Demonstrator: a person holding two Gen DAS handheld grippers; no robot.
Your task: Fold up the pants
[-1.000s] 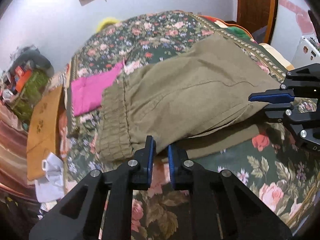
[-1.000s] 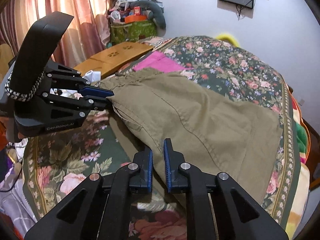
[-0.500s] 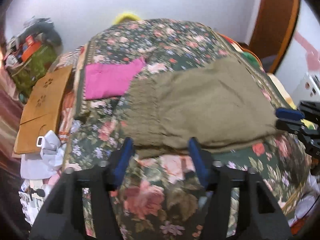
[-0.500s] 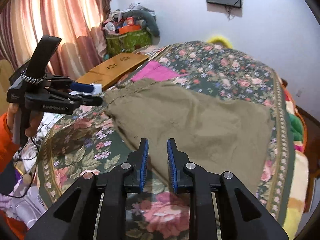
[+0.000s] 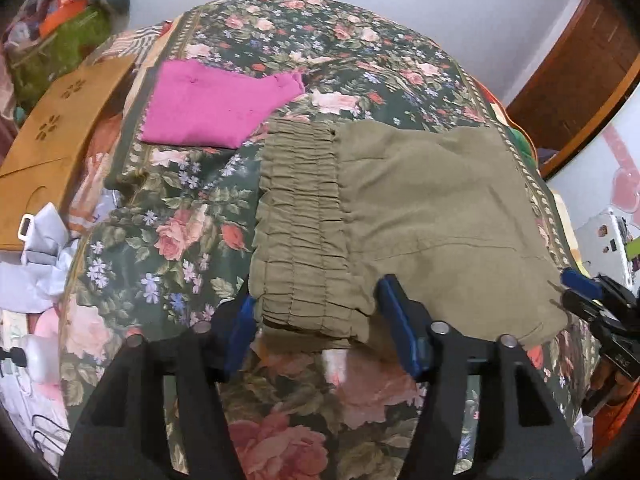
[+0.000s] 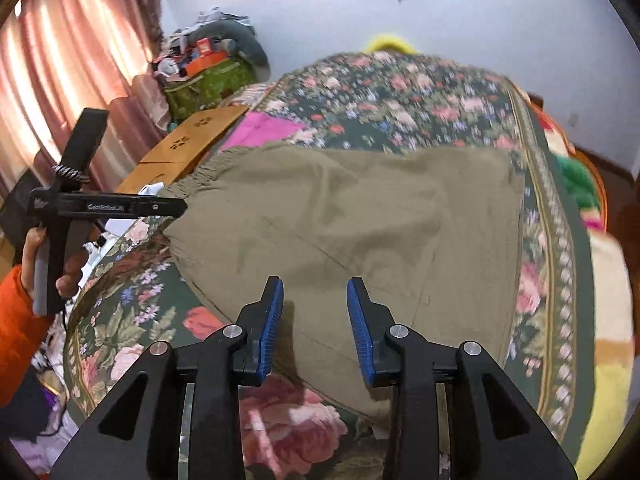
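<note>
Olive-green pants (image 5: 420, 208), folded flat across the near half of a floral bedspread (image 5: 168, 240), gathered elastic waistband (image 5: 300, 232) toward the left side of the left wrist view, plain cloth running right to the bedspread's patterned border. Left gripper (image 5: 320, 316) low over the near waistband corner, blue pads apart on either side of that corner, jaws closing at this moment with the folded waistband edge between them, neither pad clearly pressing on the cloth. Right gripper (image 6: 316, 316) over the near edge of the pants at the other end, blue pads parted and jaws opening, cloth lying loose below and between them, not pinched. Same left gripper (image 6: 120, 208) seen edge-on from the right wrist camera, tip at the waistband corner, handle in a hand (image 6: 44, 268) below an orange sleeve (image 6: 16, 328). Right gripper (image 5: 592, 300) also visible at the far right edge of the left wrist view, just beside the pants' right corner. Folded magenta cloth (image 5: 216, 108) farther back on the bedspread, apart from the pants. Wooden board with flower cut-outs (image 5: 60, 128) off the left side of the bed.
</note>
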